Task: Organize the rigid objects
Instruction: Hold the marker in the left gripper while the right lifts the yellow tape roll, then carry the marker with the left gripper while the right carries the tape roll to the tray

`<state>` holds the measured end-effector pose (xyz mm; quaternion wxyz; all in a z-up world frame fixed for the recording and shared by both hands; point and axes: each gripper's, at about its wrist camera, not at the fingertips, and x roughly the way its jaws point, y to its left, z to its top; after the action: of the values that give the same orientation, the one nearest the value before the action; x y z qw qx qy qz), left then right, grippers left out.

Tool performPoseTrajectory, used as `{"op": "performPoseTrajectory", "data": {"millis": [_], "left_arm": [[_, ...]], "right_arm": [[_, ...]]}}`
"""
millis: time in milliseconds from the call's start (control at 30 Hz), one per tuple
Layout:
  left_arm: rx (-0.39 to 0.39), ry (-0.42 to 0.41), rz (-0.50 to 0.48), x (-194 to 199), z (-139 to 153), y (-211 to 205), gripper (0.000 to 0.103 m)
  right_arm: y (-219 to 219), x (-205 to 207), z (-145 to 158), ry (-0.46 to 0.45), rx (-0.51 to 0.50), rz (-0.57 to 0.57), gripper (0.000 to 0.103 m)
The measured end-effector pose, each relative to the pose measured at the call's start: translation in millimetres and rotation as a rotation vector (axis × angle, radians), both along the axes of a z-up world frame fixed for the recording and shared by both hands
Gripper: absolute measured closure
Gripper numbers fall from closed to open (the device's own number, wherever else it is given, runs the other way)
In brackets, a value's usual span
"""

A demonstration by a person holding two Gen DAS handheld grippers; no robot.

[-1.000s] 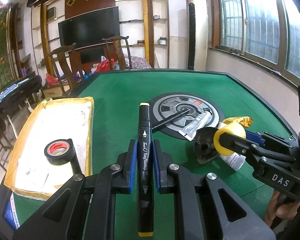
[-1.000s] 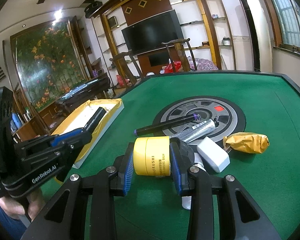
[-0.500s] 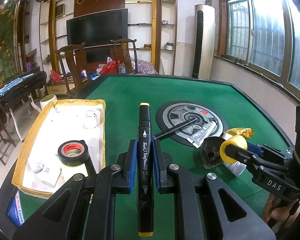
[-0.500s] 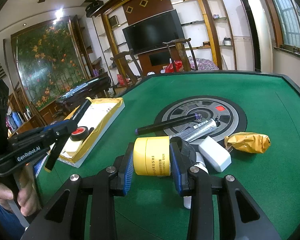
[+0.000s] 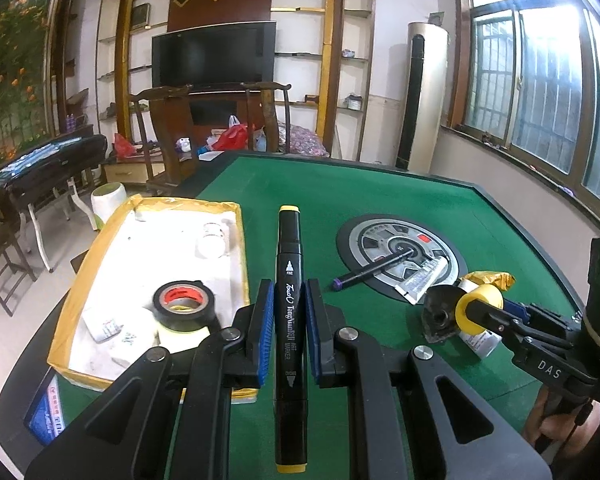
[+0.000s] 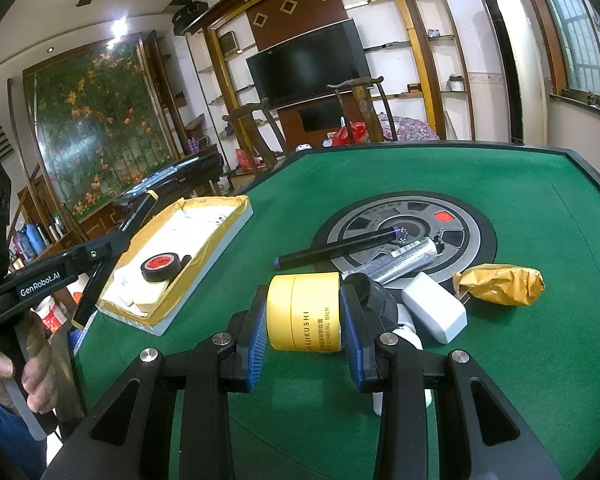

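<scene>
My left gripper (image 5: 288, 320) is shut on a black art marker (image 5: 289, 280) with yellow end caps, held lengthwise above the green table, just right of the yellow-edged box (image 5: 236, 216). That box holds a black tape roll (image 5: 182, 310), a small clear jar (image 5: 212, 242) and white packets. My right gripper (image 6: 304, 316) is shut on a yellow cleansing-balm jar (image 6: 306, 310), low over the felt. Behind the jar lie a black purple-tipped pen (image 6: 336, 246), a silver tube (image 6: 404, 258), a white block (image 6: 434, 312) and a gold wrapper (image 6: 500, 284).
A round grey hub (image 6: 460, 216) sits in the middle of the green table (image 6: 500, 176). A dark lump (image 6: 370, 300) lies beside the right jaw. Wooden chairs (image 5: 164, 136) stand beyond the far edge. A person's hand (image 6: 16, 372) holds the left gripper's handle.
My left gripper has carried the marker leftward and a little up, so the box and its tape roll now lie closer beside it. The right gripper and its jar have kept still.
</scene>
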<state>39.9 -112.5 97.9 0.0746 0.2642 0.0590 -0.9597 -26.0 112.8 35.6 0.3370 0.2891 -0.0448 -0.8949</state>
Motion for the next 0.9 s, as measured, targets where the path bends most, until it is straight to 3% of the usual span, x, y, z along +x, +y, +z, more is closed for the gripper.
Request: {"op": "performPoseTrajectory", "data": {"millis": [333,667,900], "left_arm": [[0.03,0.002,0.023,3.6,0.8,-27.0,0.09],[0.074,-0.029,0.112,5.4,-10.7,-79.7,0.09],[0.096,-0.082,0.117,-8.6,-12.0,-118.9,0.09]], "right_arm": [[-21.8,6.5,4.3,-0.091,-0.113,0.059,0.073],[-86.4,9.6,19.4,-0.115,-0.104,0.176,0.073],[-140.4,-1.1,27.3,-0.148,-0.08,0.246,0.073]]}}
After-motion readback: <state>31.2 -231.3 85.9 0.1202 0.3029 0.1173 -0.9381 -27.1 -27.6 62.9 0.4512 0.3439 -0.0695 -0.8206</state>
